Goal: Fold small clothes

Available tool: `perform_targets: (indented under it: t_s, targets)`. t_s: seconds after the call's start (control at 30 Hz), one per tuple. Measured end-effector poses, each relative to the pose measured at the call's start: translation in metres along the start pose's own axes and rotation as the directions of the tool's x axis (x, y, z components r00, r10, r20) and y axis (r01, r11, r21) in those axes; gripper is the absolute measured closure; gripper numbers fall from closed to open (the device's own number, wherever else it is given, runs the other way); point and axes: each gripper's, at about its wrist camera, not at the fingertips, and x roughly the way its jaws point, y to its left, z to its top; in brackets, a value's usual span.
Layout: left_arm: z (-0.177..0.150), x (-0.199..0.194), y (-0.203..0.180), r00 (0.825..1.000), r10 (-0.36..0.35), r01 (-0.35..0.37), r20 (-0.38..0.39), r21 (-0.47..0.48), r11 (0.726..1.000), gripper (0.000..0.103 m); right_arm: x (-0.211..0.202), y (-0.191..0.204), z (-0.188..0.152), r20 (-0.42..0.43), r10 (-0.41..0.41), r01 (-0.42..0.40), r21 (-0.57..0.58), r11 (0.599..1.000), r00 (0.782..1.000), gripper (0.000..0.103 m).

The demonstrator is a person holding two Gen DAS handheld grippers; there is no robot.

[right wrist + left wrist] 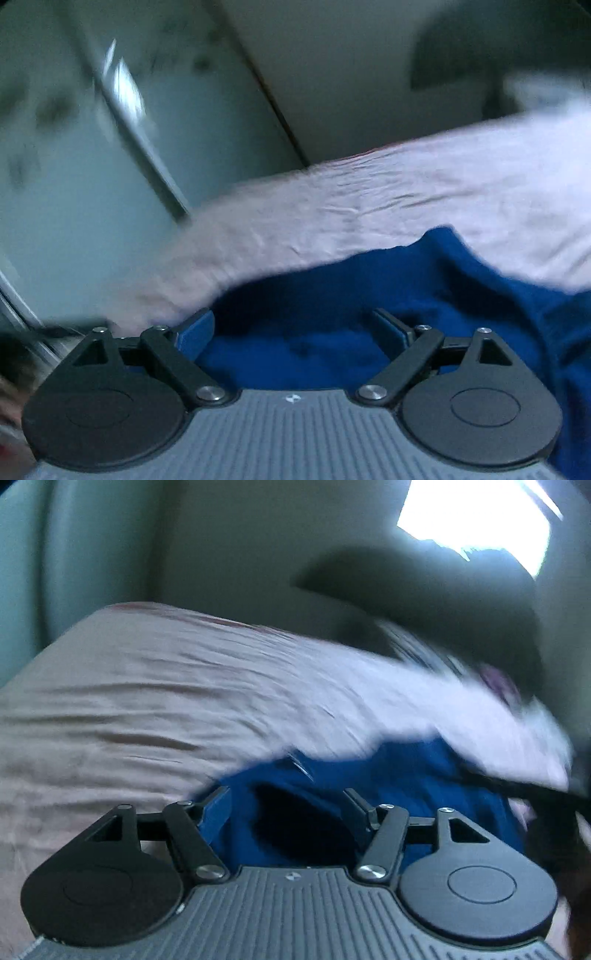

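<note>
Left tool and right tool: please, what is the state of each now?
Left tool: open, above the blue garment, holding nothing.
Right tool: open, above the same garment, holding nothing.

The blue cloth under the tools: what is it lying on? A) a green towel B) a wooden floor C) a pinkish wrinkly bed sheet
C: the blue cloth lies on a wrinkled pinkish bed sheet that spreads out behind it.
</note>
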Motion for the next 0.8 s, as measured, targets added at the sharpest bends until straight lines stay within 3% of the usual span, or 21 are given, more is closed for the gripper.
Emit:
perform_targets:
  t_s: [0.07,0.13,0.2,0.27,0.37,0.43,0.53,0.57,0.63,0.7,0.8]
  targets:
    - [-0.007,-0.001,-0.022,0.997,-0.079,0.082,-0.027,0.141,0.987,0.037,0.011,0.017,-0.002,-0.039,-0.088,0.084,-0.094,0.992,0.995,0.011]
    - [-0.014,0.005,-0.046,0.979,-0.179,0.200,-0.099,0.266,0.943,0.036,0.019,0.013,-0.001,-0.067,-0.064,0.060,-0.055,0.997,0.996,0.011]
    - [-0.019,0.023,-0.067,0.972,-0.195,0.230,-0.134,0.353,0.907,0.035,0.029,0.002,0.002,-0.089,-0.049,0.052,0.033,0.998,0.995,0.011]
    - [-0.019,0.046,-0.079,0.987,-0.124,0.155,-0.101,0.411,0.898,0.035,0.041,-0.004,0.006,-0.102,-0.095,0.102,0.071,0.992,0.990,0.011]
    - [-0.007,0.081,-0.070,0.998,0.063,-0.060,0.004,0.387,0.920,0.039,0.053,-0.008,0.007,-0.110,-0.159,0.171,0.107,0.979,0.981,0.011]
    - [0.009,0.090,-0.051,0.965,0.244,-0.263,0.099,0.297,0.918,0.039,0.044,-0.004,0.007,-0.070,-0.168,0.175,0.117,0.978,0.983,0.010]
    - [0.025,0.073,-0.013,0.865,0.474,-0.492,0.165,0.092,0.866,0.032,0.021,0.017,0.002,-0.010,-0.200,0.201,0.016,0.980,0.980,0.002]
    - [0.025,0.064,-0.005,0.851,0.494,-0.509,0.177,0.051,0.859,0.030,0.014,0.026,-0.001,0.005,-0.207,0.207,-0.029,0.978,0.978,0.001]
    - [0.019,0.043,0.009,0.856,0.478,-0.491,0.196,0.025,0.871,0.024,0.006,0.040,-0.006,0.001,-0.182,0.181,-0.112,0.977,0.983,0.001]
    - [0.009,0.031,0.010,0.859,0.473,-0.492,0.195,0.063,0.868,0.017,0.008,0.053,-0.013,-0.050,-0.121,0.111,-0.164,0.980,0.991,0.001]
    - [-0.013,0.019,0.001,0.869,0.463,-0.487,0.176,0.129,0.864,0.016,0.027,0.068,-0.017,-0.136,-0.035,0.012,-0.165,0.986,0.990,0.001]
